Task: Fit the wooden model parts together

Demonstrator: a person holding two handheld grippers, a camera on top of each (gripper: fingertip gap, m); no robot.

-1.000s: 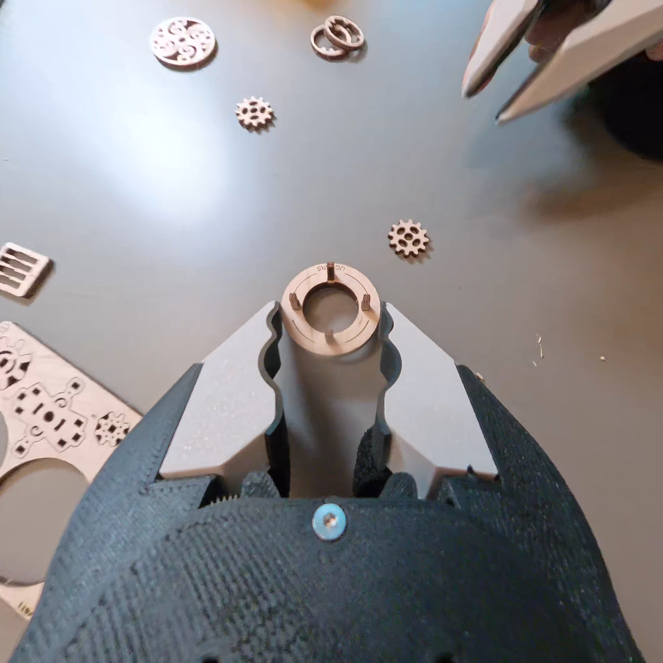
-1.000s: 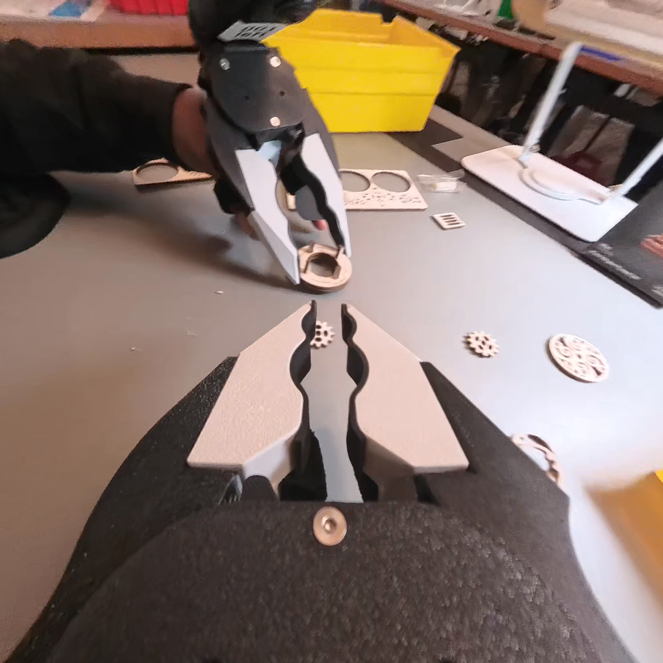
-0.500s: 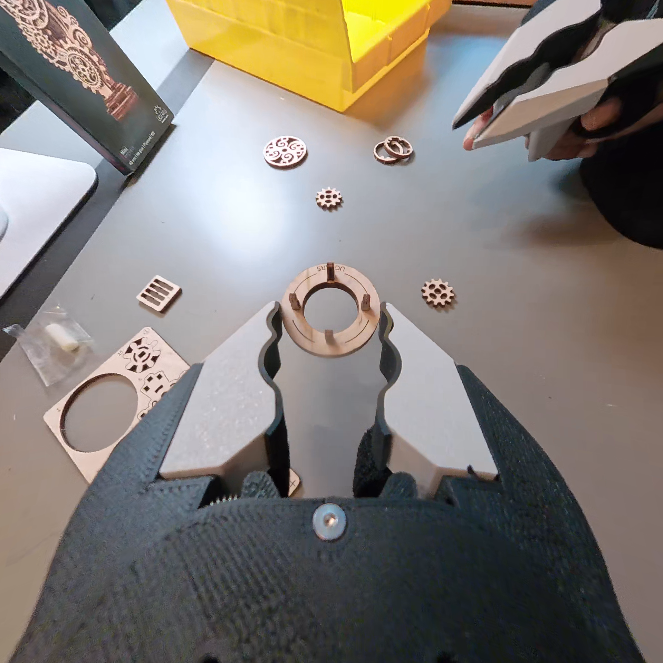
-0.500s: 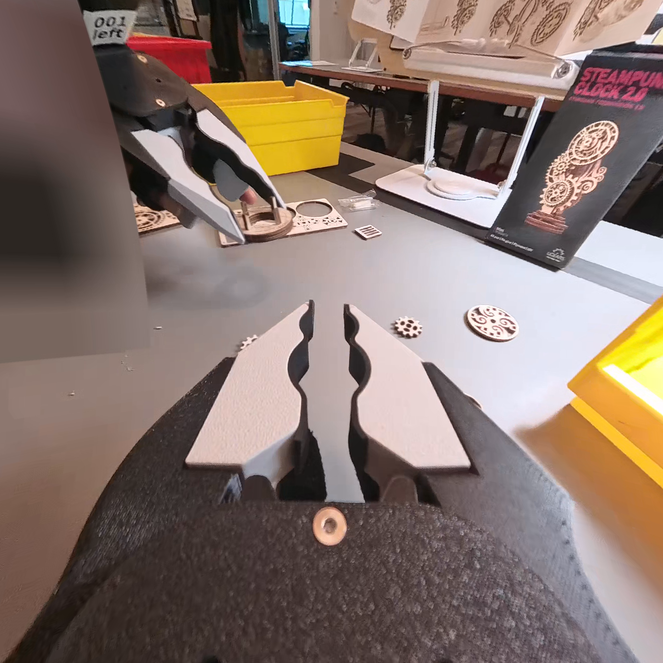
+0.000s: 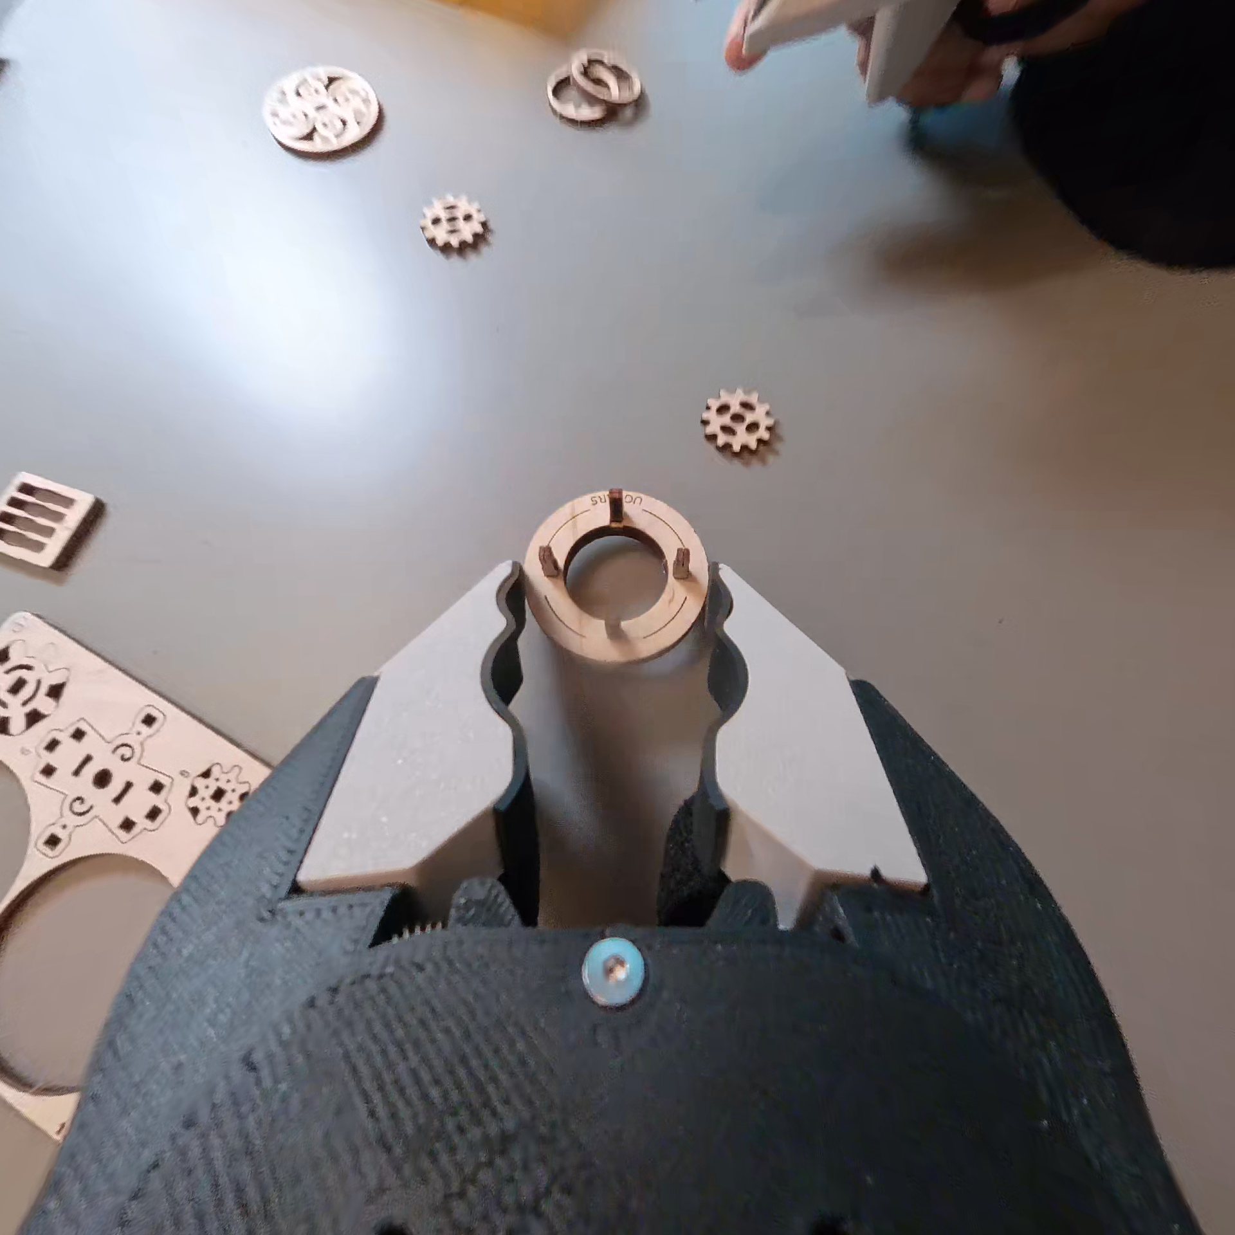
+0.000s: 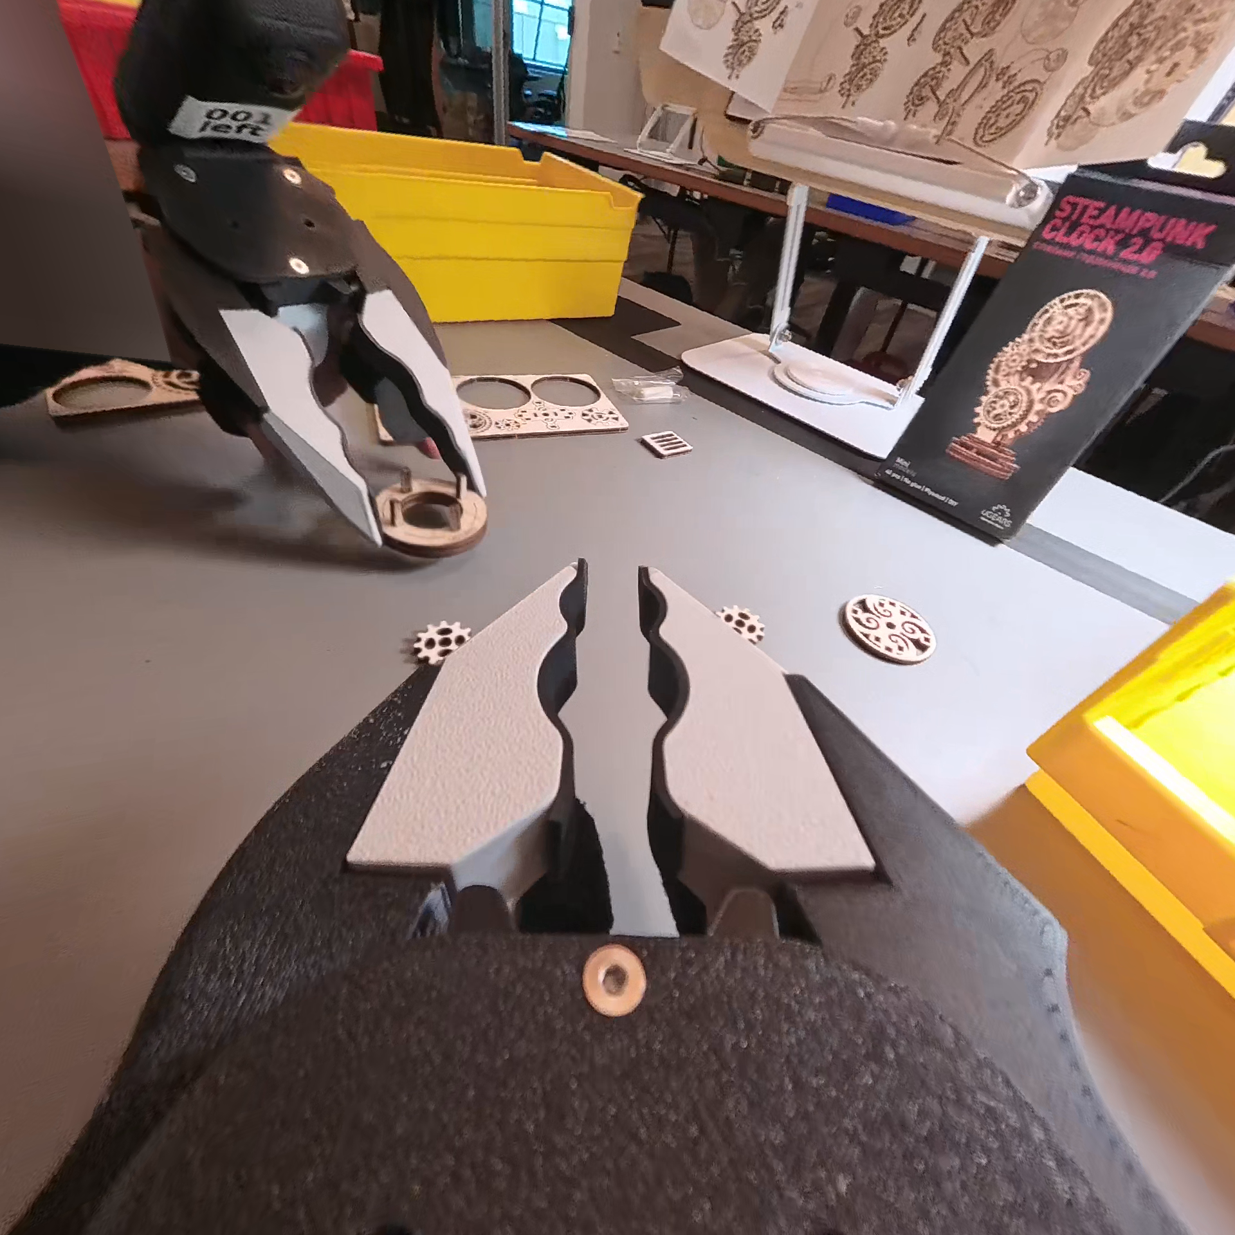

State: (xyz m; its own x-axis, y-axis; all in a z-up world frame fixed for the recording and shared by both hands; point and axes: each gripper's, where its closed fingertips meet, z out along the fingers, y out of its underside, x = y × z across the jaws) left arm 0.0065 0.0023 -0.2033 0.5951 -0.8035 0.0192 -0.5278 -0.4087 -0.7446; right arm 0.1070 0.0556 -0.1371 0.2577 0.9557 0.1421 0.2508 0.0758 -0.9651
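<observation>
My left gripper (image 5: 615, 571) is shut on a wooden ring (image 5: 615, 635) with small upright pegs, gripped at its sides by the fingertips. The right wrist view shows that gripper (image 6: 424, 508) angled down, with the ring (image 6: 461, 528) roughly flat at or just above the grey table (image 6: 200, 635). My right gripper (image 6: 611, 569) is empty, its jaws a narrow gap apart, hovering over the table and facing the ring. It shows blurred at the top right of the left wrist view (image 5: 829, 47). Two small wooden gears (image 6: 440, 641) (image 6: 742, 623) lie beside its fingertips.
An ornate wooden disc (image 5: 322, 110), two linked rings (image 5: 593, 83), a slatted piece (image 5: 43, 528) and a punched-out sheet (image 5: 87, 788) lie on the table. Yellow bins (image 6: 494, 220) (image 6: 1149, 755), a black box (image 6: 1042, 347) and a white stand (image 6: 802, 381) ring the work area. There is about 15 cm between the tips of the two grippers.
Half a second ago my left gripper held the ring high above the table. It has come back down close to the surface. The right gripper's gap is unchanged.
</observation>
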